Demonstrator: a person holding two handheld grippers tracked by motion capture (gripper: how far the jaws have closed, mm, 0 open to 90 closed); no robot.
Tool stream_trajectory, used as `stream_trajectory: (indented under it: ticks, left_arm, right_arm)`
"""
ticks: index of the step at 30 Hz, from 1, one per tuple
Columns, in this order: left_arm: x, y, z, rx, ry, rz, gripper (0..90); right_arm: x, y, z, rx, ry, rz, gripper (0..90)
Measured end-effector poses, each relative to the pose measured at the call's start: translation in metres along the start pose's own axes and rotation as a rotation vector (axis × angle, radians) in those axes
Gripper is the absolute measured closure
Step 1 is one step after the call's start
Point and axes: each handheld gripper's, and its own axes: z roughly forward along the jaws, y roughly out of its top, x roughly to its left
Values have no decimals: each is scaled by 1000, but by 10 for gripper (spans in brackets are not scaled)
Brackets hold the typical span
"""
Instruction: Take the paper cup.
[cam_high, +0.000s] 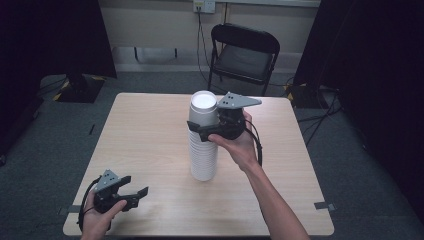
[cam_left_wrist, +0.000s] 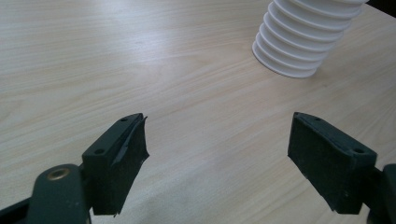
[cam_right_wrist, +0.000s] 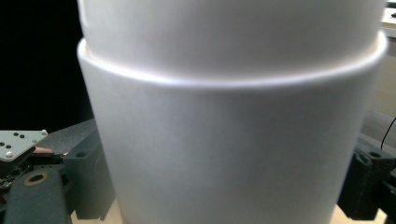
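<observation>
right gripper (cam_high: 206, 125) up at the top of the stack of white cups (cam_high: 203, 145), jaws either side of an upper cup (whether they press it, cannot tell). left gripper (cam_high: 134, 192) low at the table's (cam_high: 150, 130) near left corner, jaws spread wide, nothing between. stack stands upside down mid-table, bases up; its ribbed lower rims show in the left gripper view. folding chair (cam_high: 244, 52) beyond the far edge.
</observation>
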Motion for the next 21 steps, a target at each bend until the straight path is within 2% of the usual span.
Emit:
stream_trajectory:
  ticks: [14,21]
  left_arm:
    - [1,0,0,-2,-1,0,194]
    - [1,0,0,-1,0,1,193]
  right_arm:
    - [2,0,0,-5,-10,-29,133]
    - [1,0,-1,-5,-7,-27,134]
